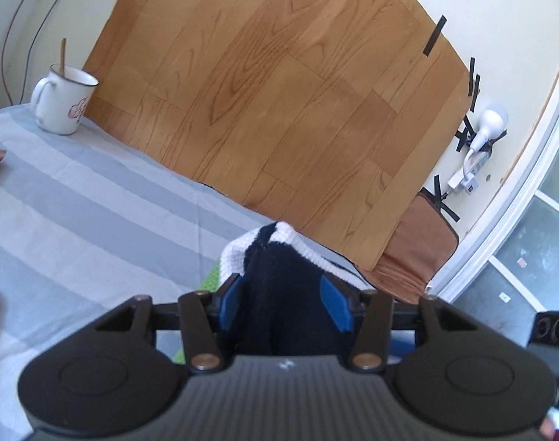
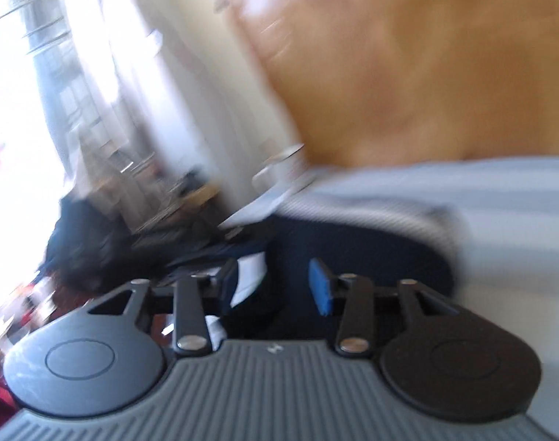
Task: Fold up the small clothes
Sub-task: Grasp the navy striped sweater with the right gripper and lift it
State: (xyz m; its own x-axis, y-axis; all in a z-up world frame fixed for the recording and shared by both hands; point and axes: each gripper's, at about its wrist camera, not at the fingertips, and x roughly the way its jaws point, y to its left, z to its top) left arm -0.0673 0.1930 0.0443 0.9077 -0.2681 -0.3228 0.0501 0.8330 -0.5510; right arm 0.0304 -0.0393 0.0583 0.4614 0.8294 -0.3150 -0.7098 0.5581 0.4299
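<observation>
A dark navy knit garment with a white ribbed edge bunches up over the grey striped cloth. It rises between the blue pads of my left gripper, whose jaws stand apart; the right pad's face shows bare. The right wrist view is badly blurred. There the same navy garment lies on the striped cloth in front of my right gripper. That gripper's jaws are apart too, with dark and white fabric seen in the gap, and I cannot tell whether a pad touches it.
A white mug with a stick in it stands at the far left by the wood-pattern panel. Something green peeks out beside the garment. A brown cushion and a taped white lamp are at the right.
</observation>
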